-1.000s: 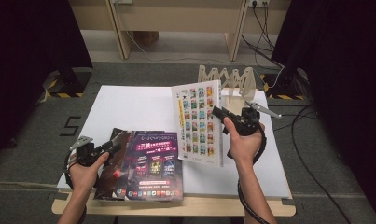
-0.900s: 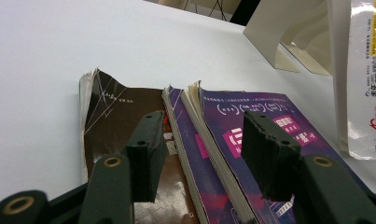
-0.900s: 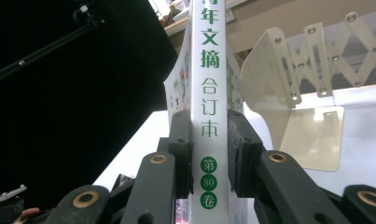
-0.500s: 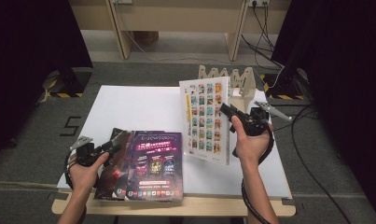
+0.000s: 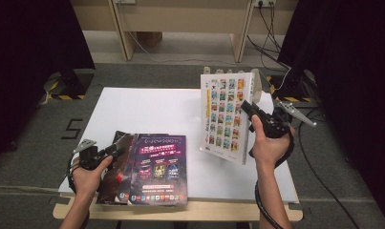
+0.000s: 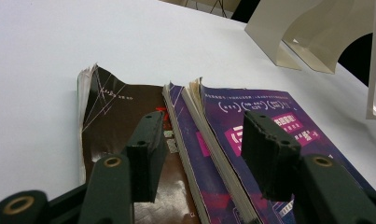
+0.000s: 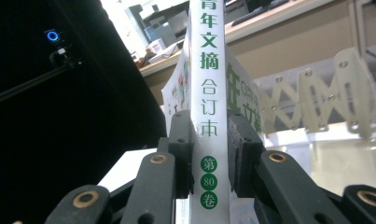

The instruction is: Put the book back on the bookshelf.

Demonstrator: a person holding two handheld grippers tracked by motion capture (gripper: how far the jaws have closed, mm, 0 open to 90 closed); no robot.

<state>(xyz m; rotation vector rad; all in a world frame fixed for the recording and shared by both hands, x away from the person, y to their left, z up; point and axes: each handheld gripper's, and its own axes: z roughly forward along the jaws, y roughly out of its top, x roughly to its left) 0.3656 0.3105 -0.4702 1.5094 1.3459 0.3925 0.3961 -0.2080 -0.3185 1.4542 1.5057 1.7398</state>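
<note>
White table (image 5: 147, 107), two grippers, books and a folding rack.

Right gripper (image 5: 248, 109): jaws clamped on the spine of a white book (image 5: 226, 114), raised upright near the rack (image 5: 257, 81); best kept vertical, it is judged. Left gripper (image 5: 116, 151): jaws apart, empty, over the purple book (image 5: 156, 167).
</note>
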